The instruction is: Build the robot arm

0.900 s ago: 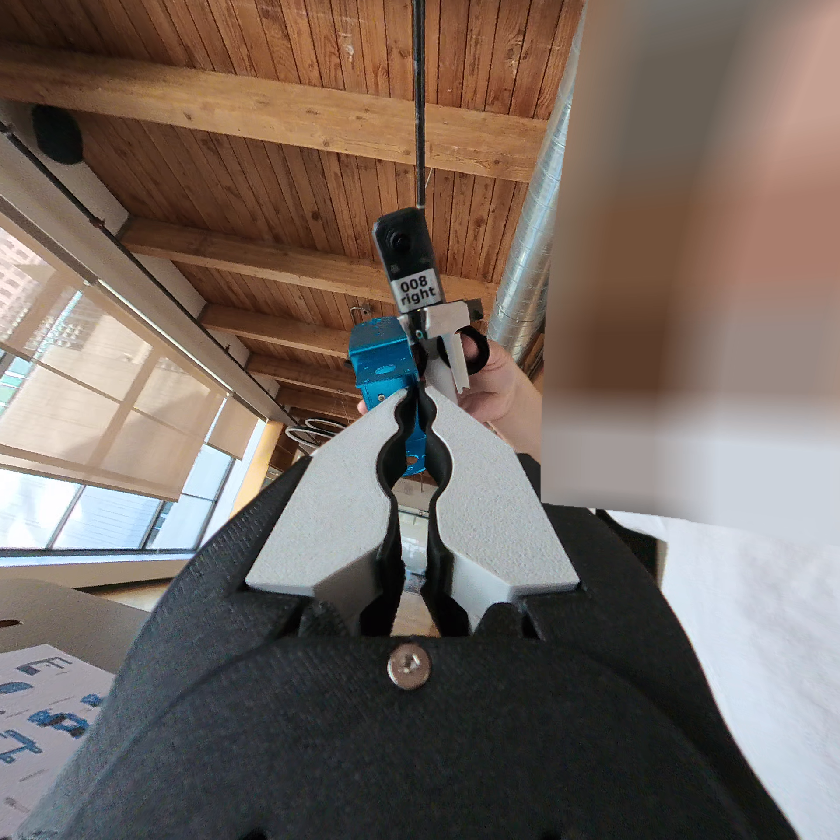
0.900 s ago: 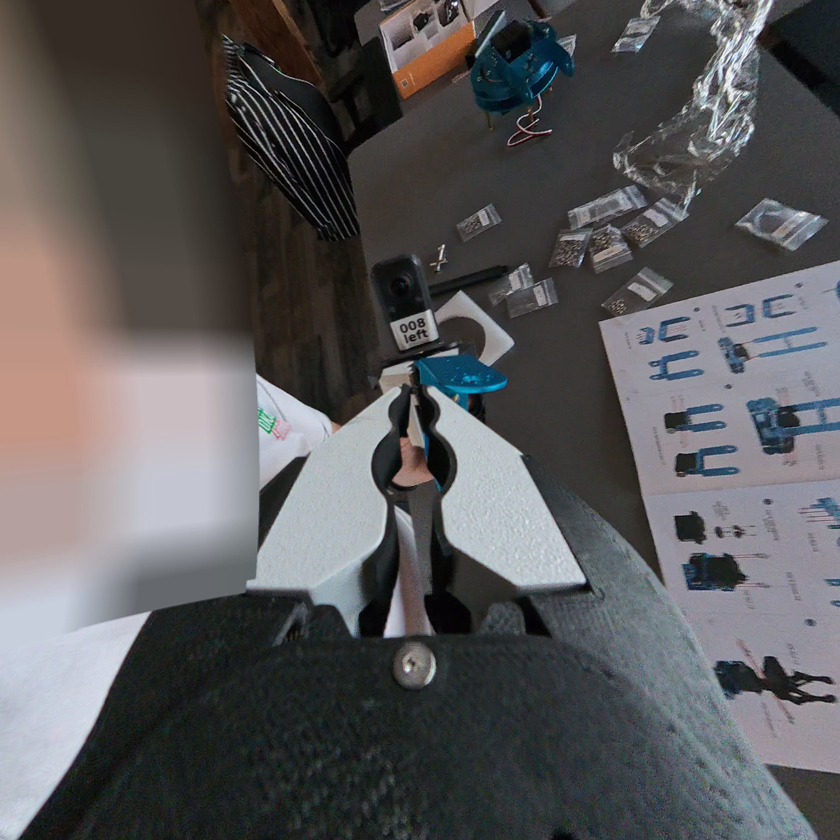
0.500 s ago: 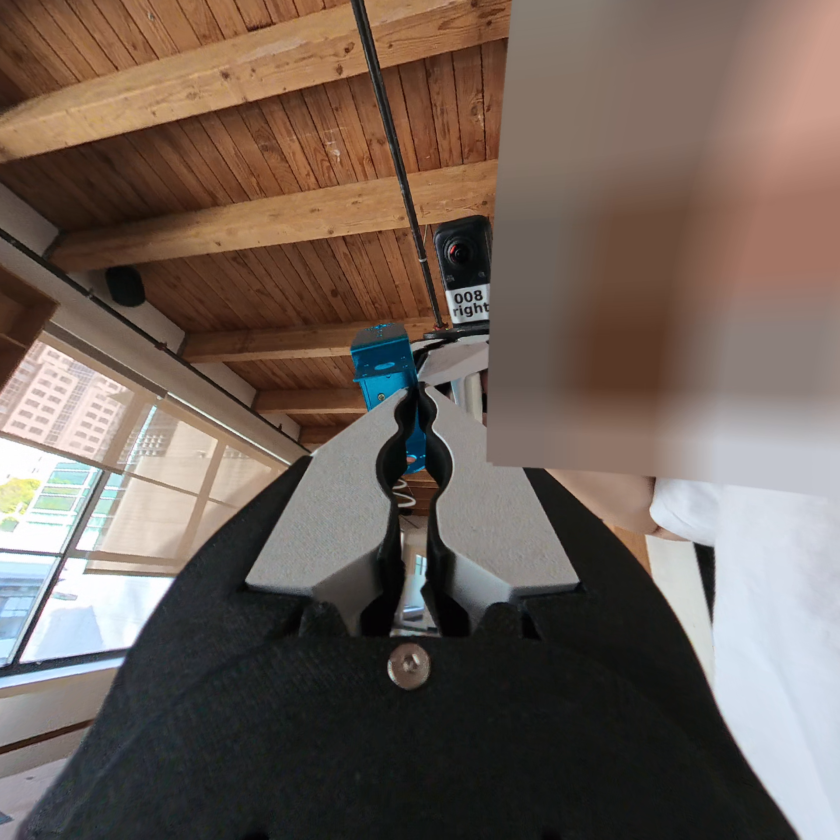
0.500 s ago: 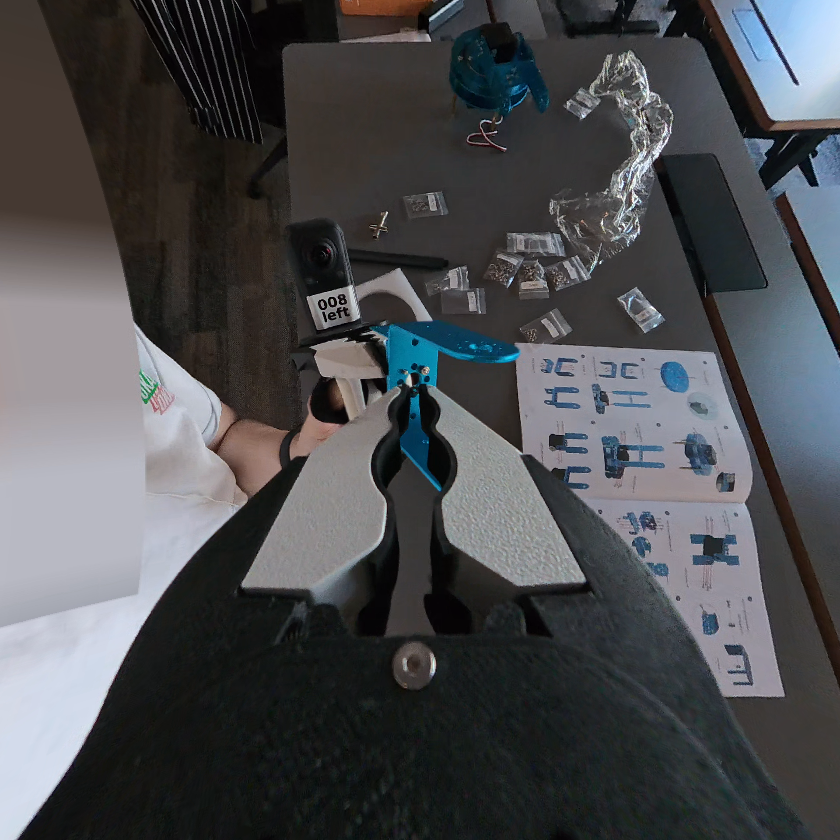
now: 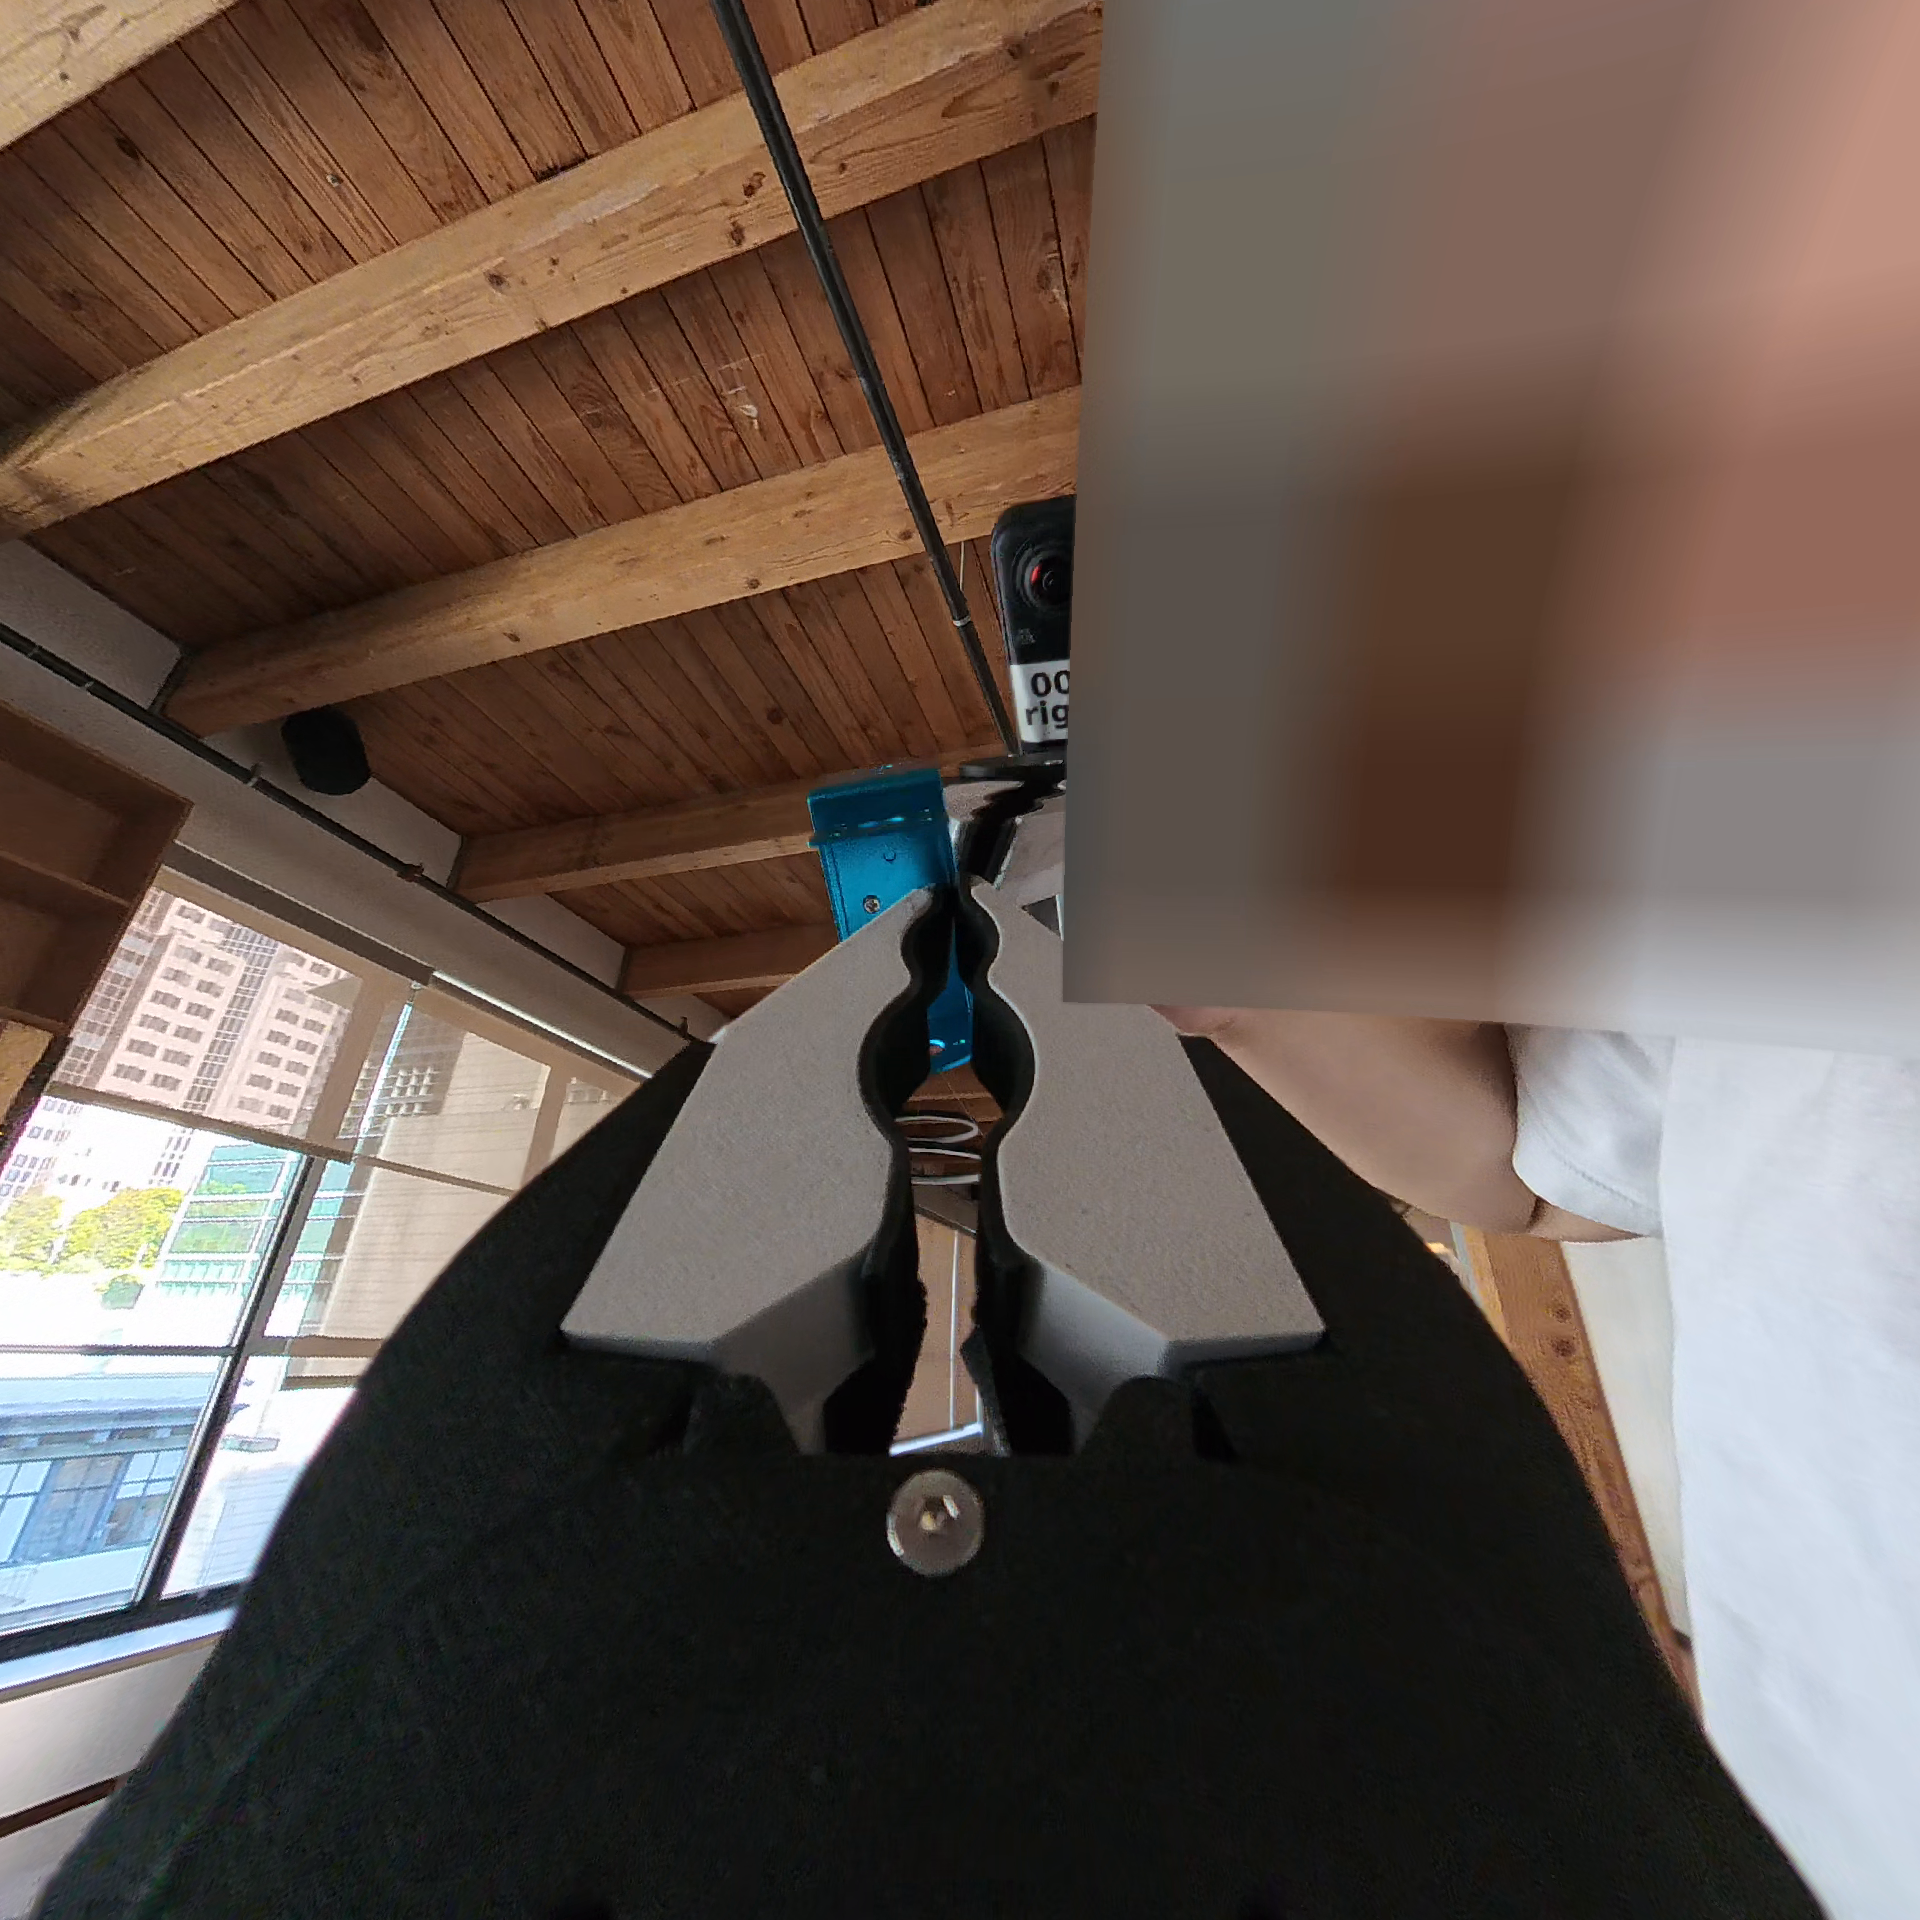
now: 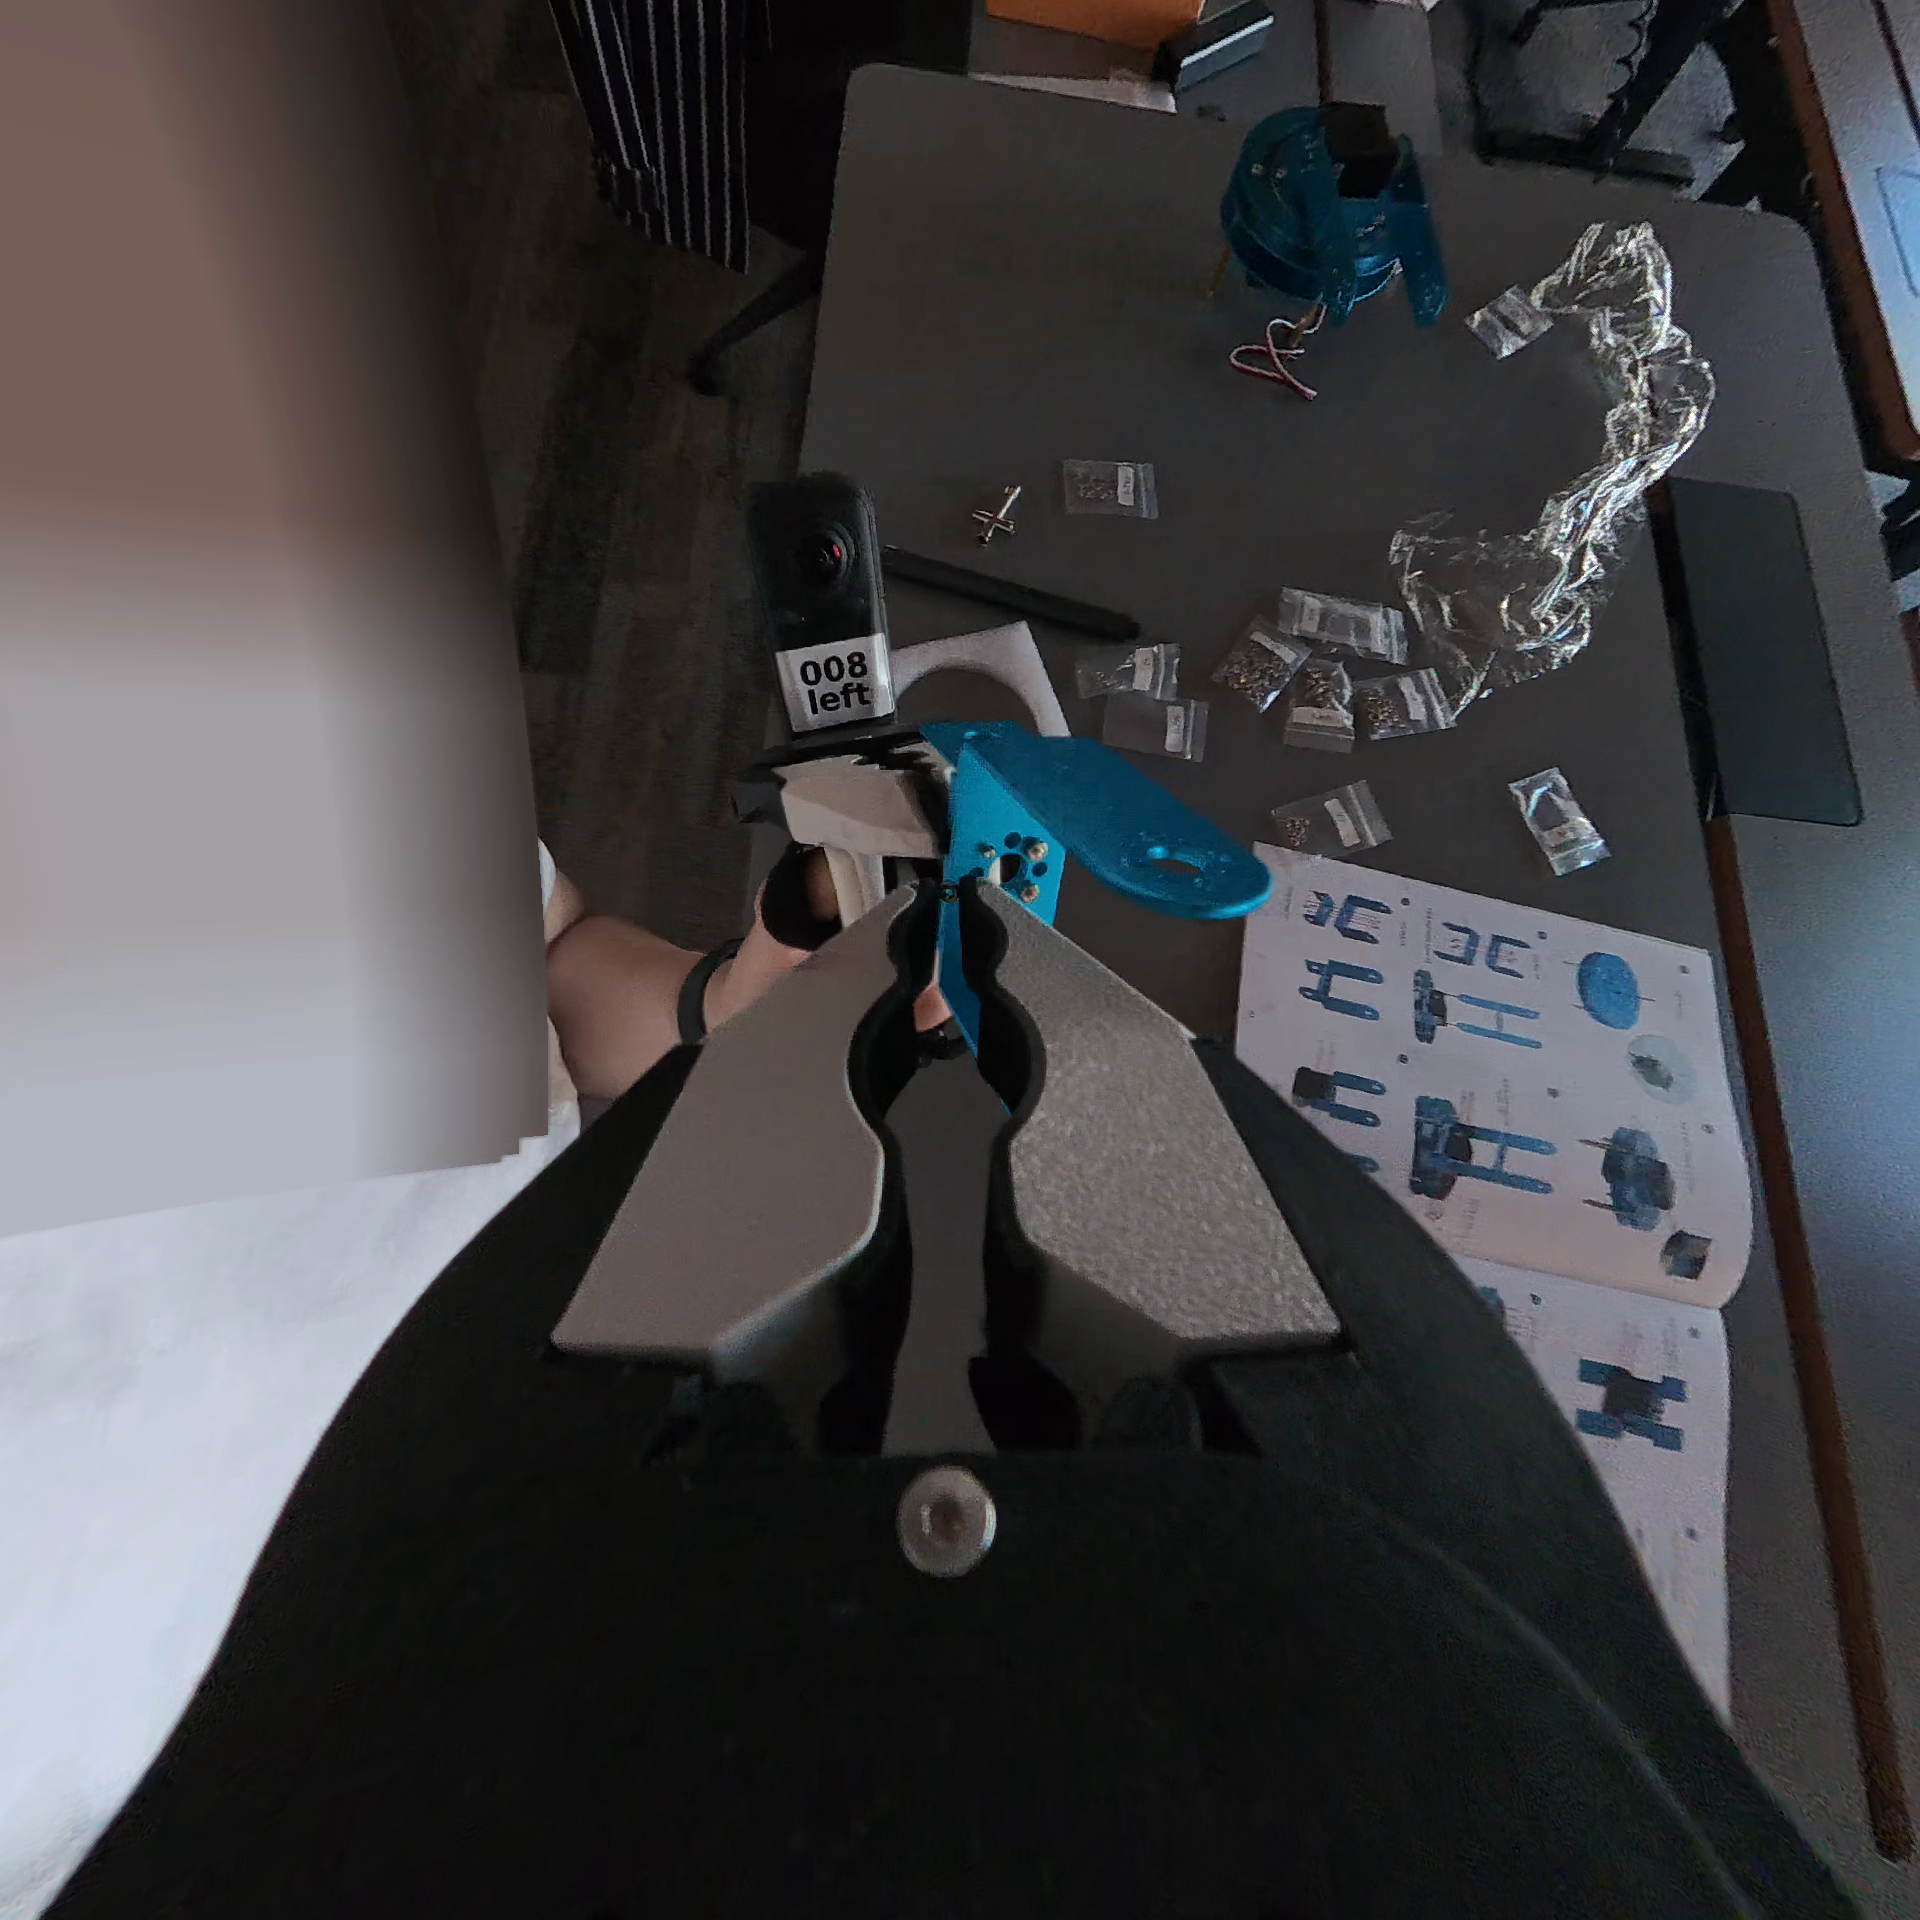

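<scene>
We hold the left gripper (image 5: 954,906) tipped up toward a wooden beam ceiling (image 5: 540,343), its fingers pinched narrow on a blue metal bracket (image 5: 883,862). Our right gripper (image 6: 943,896) meets it from above, its fingers likewise closed tight on the same bracket (image 6: 1049,821), so both grip the part at once, raised above the dark grey table (image 6: 987,312). The bracket's rounded flat arm (image 6: 1164,852) sticks out to one side.

On the table below lie an open instruction booklet (image 6: 1486,1081), several small clear bags of hardware (image 6: 1309,675), a crumpled strip of clear plastic wrap (image 6: 1558,468), a small cross-shaped wrench (image 6: 1000,513), a black rod-like tool (image 6: 1008,597) and, at the far end, a partly built blue robot assembly (image 6: 1330,218).
</scene>
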Demonstrator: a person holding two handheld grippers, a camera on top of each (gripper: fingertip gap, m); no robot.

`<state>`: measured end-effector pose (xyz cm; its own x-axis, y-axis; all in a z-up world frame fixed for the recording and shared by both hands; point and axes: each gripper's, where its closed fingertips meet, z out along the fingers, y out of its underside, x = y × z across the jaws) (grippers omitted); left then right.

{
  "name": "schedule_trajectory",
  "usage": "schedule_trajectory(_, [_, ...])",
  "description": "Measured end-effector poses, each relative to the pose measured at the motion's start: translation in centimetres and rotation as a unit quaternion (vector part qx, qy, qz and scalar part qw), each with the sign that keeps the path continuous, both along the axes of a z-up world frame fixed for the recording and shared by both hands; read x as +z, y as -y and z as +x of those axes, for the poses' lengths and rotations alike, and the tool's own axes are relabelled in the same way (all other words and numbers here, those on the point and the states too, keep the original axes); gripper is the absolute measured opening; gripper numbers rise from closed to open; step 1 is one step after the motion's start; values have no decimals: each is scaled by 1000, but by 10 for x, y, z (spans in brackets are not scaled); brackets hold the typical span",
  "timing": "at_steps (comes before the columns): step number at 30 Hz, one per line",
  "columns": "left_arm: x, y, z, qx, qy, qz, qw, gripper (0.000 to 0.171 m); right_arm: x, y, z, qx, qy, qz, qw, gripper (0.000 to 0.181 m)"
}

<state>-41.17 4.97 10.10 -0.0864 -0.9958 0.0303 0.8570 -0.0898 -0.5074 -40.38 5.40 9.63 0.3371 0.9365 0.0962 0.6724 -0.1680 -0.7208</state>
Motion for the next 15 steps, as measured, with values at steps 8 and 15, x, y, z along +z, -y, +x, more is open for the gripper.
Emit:
schedule_trajectory(8, [-1,-3,1,1,-1,-6,1000,0,-1,-7,-1,-13,-15,4,1000,3])
schedule_trajectory(15, [-2,-6,1,-2,-4,-10,1000,0,-2,-10,-3,-15,-36,-4,999,3])
